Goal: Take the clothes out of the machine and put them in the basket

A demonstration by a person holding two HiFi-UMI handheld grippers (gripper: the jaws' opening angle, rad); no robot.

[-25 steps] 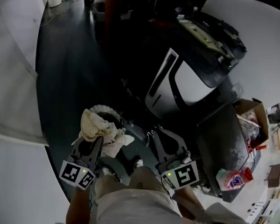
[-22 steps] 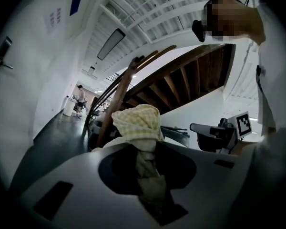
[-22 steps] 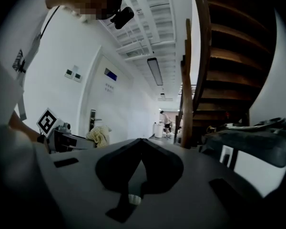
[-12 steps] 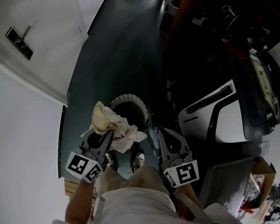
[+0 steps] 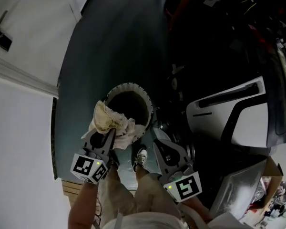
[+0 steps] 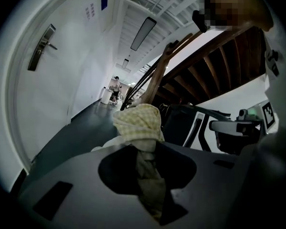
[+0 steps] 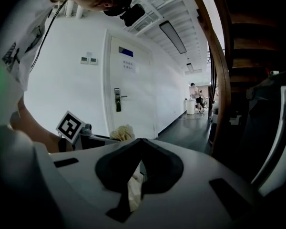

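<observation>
From here the basket (image 5: 149, 109) has its mouth free on the far and right sides, while the cloth bundle (image 5: 109, 123) drapes over its near left rim. The white machine (image 5: 229, 123) crowds the right, the wall (image 5: 24, 104) the left, and bare dark floor (image 5: 114, 42) lies beyond

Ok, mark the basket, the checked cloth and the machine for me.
basket (image 5: 126, 85), head view, on its pale ribbed top rim.
checked cloth (image 6: 138, 120), left gripper view, on the yellow bunched end past the jaws.
machine (image 5: 250, 125), head view, on its white front panel.
</observation>
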